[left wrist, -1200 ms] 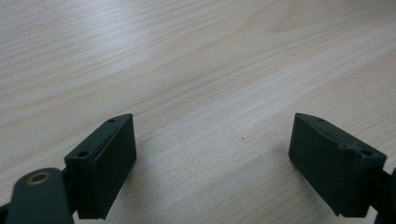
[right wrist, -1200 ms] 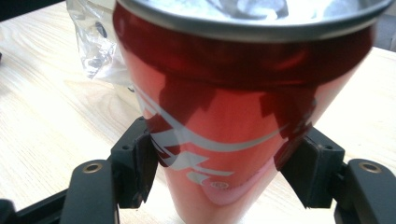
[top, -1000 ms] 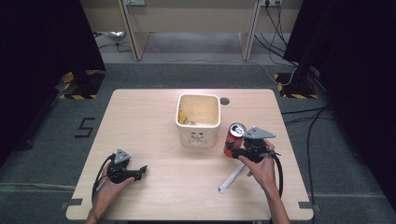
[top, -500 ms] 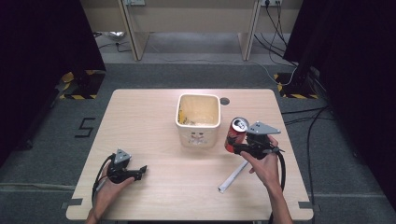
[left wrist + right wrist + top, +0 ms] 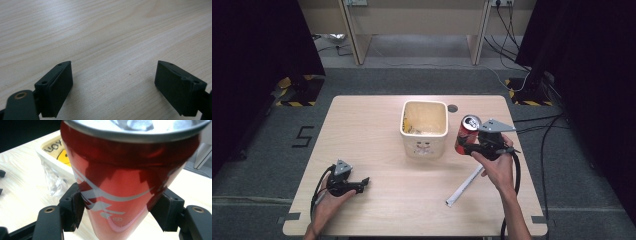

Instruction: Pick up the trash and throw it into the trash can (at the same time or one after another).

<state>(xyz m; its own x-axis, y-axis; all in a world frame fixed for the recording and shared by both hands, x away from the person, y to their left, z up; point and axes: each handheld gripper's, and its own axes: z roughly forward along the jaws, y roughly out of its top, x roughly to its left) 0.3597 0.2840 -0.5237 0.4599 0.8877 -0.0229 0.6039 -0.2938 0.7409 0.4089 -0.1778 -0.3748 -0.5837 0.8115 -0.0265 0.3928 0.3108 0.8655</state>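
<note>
Pale wooden desk [image 5: 377, 125] across the middle of the high view, on grey floor. Cream square tub [image 5: 424, 128] at the desk's centre, open-topped, with yellowish contents and a clear plastic scrap inside; printed face on its near wall. Right gripper [image 5: 468, 149] at centre right of the high view, just right of the tub, held in a hand [image 5: 498, 167] and clamped on a red can [image 5: 467, 134]; in the right gripper view, both black jaws pressed against the lower sides of the can [image 5: 125, 182], silver top toward the upper edge, tub behind at upper left. Left gripper [image 5: 362, 183] at lower left of the high view, low over bare wood in the other hand [image 5: 329, 200]; in the left gripper view, jaws spread wide, gripper [image 5: 113, 87] holding nothing. White tube [image 5: 464, 186] flat on the desk at lower right, slanted, below the right gripper. Small dark round hole [image 5: 452, 108] in the desk beyond the tub.
</note>
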